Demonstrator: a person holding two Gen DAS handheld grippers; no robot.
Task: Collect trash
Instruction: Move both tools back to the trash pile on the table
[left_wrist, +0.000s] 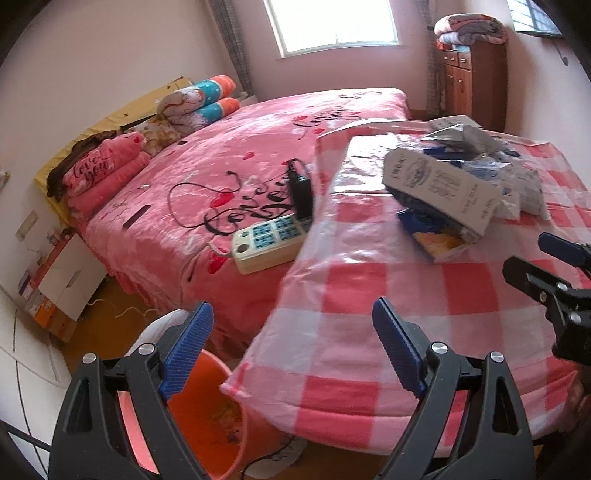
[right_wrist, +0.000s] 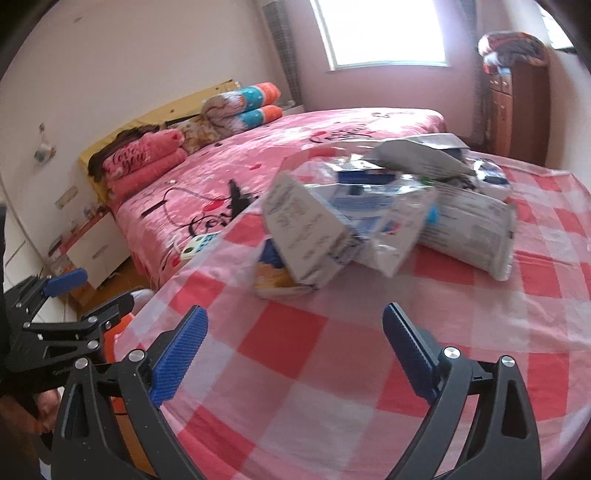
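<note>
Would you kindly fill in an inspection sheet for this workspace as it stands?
Surface: table under a pink checked cloth, plastic-covered.
Job's things: trash pile of boxes and wrappers at the table's far side; orange bucket on the floor below the table edge.
Clutter: power strip with a black adapter on the bed.
Grippers: left gripper and right gripper open, empty.
Cables: black cord on the bedspread.
Surroundings: bed, window, wooden cabinet.

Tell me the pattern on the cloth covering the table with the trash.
Red-pink and white checks on the tablecloth, clearest in the right wrist view.
</note>
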